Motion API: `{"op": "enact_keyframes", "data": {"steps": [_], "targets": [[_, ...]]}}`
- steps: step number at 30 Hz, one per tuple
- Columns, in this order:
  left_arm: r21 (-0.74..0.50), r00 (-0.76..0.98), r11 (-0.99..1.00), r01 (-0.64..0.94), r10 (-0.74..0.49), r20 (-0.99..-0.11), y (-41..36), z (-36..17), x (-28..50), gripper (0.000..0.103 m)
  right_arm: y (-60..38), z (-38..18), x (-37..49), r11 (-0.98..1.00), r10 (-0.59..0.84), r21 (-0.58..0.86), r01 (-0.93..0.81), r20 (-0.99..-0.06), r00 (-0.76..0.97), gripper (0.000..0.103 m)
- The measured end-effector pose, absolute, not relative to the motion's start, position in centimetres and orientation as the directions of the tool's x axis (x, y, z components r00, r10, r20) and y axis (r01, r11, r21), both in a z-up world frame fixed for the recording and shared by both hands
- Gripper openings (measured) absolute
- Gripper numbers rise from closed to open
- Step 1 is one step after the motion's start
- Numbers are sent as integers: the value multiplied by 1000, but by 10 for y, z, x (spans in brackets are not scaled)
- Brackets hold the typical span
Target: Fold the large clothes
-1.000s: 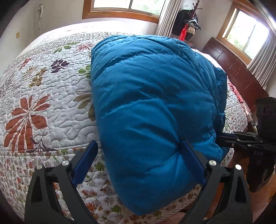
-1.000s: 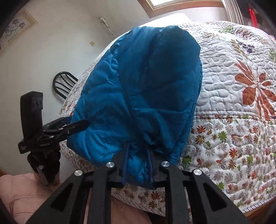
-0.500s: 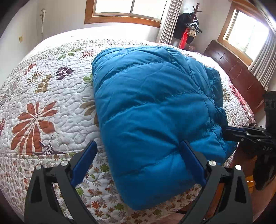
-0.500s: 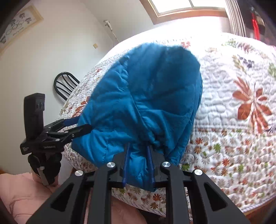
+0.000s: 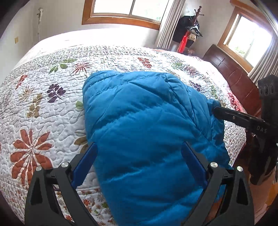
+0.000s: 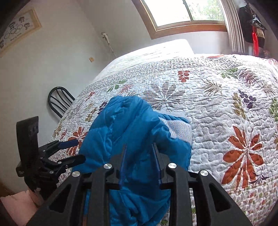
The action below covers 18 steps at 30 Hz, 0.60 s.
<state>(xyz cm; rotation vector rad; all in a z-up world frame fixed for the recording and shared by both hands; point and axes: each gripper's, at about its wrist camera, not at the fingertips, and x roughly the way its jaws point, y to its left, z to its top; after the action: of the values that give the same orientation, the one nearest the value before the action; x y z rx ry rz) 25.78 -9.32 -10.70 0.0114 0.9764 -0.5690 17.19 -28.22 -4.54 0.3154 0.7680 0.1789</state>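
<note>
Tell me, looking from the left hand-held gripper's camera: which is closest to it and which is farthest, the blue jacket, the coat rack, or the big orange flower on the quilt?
1. Blue jacket: between the left hand-held gripper's open fingers, touching them.
2. Big orange flower: on the quilt, near left.
3. Coat rack: across the bed, far right corner.

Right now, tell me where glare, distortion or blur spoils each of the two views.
Left wrist view: the far end of the bed is washed out white under the window, the fisheye bows the quilt, and the jacket is sharp. Right wrist view: the window glares, the pillow end is bleached, the corners go dark, and the coat rack is soft.
</note>
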Motion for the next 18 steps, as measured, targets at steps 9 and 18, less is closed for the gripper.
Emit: {"op": "enact_keyframes", "data": {"steps": [9,18], "targets": [[-260,338,841,474,-447,-829,-113,-131,295,97,-300,-100,203,916,290,399,44,-735,612,15],[-280,290,833,478,-450,-845,-116,-140,307,98,-322,-122,206,837,383,540,91,-696,607,6]]}}
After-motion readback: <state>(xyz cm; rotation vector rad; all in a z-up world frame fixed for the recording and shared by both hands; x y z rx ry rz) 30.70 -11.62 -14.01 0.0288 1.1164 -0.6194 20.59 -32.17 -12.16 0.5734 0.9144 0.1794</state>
